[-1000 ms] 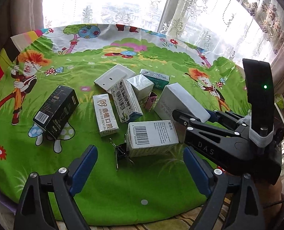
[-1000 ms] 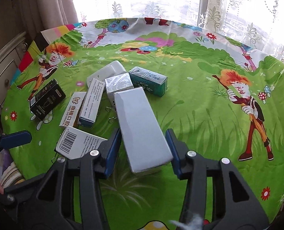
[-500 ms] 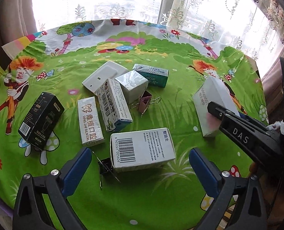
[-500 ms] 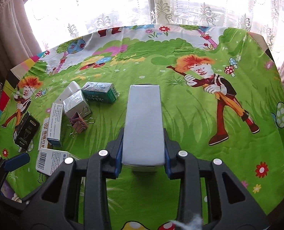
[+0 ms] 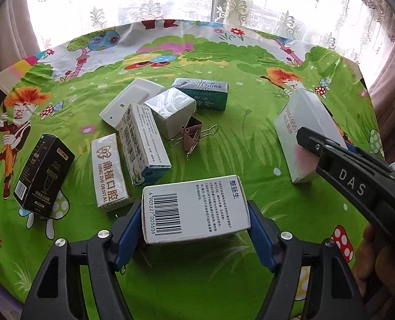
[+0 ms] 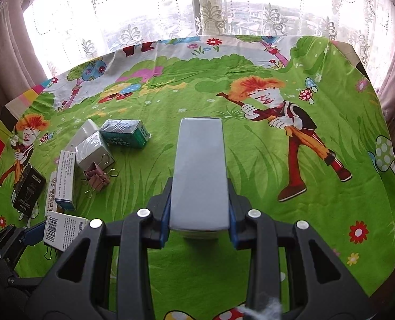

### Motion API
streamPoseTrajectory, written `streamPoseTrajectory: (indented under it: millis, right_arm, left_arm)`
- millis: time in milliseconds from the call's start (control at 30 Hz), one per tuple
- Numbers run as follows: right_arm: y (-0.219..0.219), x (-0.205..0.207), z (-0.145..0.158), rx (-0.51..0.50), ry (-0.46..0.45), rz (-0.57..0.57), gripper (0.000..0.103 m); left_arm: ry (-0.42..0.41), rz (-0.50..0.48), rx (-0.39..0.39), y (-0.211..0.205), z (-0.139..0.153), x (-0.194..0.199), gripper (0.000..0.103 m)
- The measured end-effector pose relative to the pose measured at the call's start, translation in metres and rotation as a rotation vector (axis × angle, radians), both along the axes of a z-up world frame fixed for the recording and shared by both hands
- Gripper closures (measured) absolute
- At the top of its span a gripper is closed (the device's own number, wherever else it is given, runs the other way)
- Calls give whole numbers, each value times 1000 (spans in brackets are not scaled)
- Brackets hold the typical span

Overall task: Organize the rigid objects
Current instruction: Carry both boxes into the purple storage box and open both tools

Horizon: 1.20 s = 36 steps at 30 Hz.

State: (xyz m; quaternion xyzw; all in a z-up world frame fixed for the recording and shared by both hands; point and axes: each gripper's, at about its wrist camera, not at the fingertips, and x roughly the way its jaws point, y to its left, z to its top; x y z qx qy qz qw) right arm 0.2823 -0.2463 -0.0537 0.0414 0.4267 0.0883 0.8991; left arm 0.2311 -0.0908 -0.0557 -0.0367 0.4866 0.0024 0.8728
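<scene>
Swung toward 3 o'clock, my right tongs [image 6: 198, 221] are gripping the white box [image 6: 200, 170], its long axis pointing 12 o'clock; left tongs [image 5: 194, 229] have been closing around the barcode box [image 5: 194, 208], lying crosswise.

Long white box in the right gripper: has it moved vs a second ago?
Yes. The long white box, clamped in the right gripper, has gone right, away from the teal box it lay beside, toward the cloth's printed boy.

the left gripper [image 5: 194, 218] points steeply down at the table, and its blue pads [image 5: 129, 230] have just been closing in on a barcode box [image 5: 194, 208] that now sits between them, touching both sides. the right gripper [image 6: 199, 213] tilts downward too, clamped tight on a long white box [image 6: 200, 170], its black body reaching in from the right in the left wrist view.
</scene>
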Motion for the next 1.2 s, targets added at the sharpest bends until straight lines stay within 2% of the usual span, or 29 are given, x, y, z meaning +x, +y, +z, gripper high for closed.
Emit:
streamPoseTrajectory:
  millis: [300,533,933,1200]
  right_arm:
    - [0,-7,9,-26,-26,-29,65]
    - [13,-24,30,-61,-62,-24,65]
    - [60,-61,66,-82,-84,58,65]
    - [110,-93,78,-63,-59,183,65]
  left_arm:
    - [-139,-13,-22,4,25,-22,30]
    - [-240,7,-61,23,46,-49,30]
    - [-333,165,-116,91,66,-109,30]
    - [-352,281,-144,141,65,-156,30]
